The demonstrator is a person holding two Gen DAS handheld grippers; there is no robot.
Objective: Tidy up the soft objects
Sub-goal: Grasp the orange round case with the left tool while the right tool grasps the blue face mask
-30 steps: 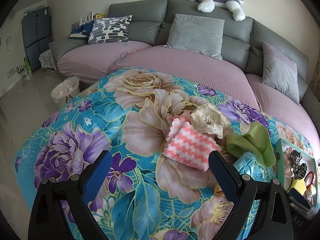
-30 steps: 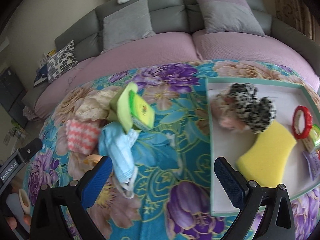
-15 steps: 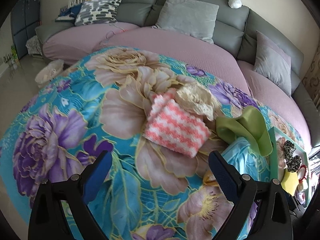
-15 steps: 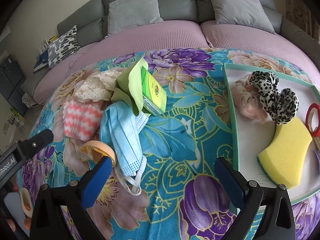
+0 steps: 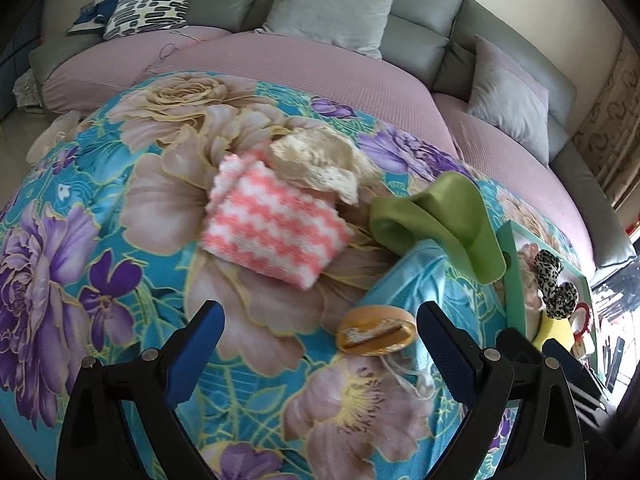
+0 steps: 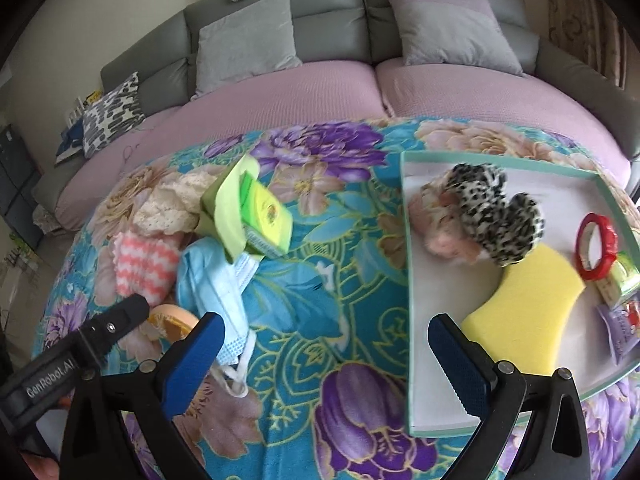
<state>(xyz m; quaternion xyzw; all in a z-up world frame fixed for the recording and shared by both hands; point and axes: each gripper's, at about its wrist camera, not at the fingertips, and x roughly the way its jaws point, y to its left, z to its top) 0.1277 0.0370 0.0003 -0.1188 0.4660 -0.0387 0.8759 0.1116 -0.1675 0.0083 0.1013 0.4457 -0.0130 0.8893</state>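
On the floral blanket (image 5: 80, 200) lie a pink-and-white knitted cloth (image 5: 272, 228), a cream lace piece (image 5: 316, 160), a green cloth (image 5: 448, 216), a blue face mask (image 6: 216, 280) and an orange round puff (image 5: 376, 330). My left gripper (image 5: 318, 340) hovers open just in front of the puff and the knitted cloth. My right gripper (image 6: 320, 348) is open above the blanket, between the mask and the teal-rimmed tray (image 6: 408, 280). The tray holds a yellow sponge (image 6: 528, 304), leopard scrunchies (image 6: 492, 212) and a pink fluffy item (image 6: 436, 232).
A green packet (image 6: 264, 212) rests in the green cloth. A red ring (image 6: 596, 248) and small packets sit at the tray's right side. A grey sofa (image 5: 420, 20) with pink seat covers and cushions curves behind. The left gripper's body (image 6: 80, 344) shows at the right view's lower left.
Both grippers moved forward and lower over the blanket. The knitted cloth and puff now loom closer to the left gripper; the tray shifted nearer in the right view.
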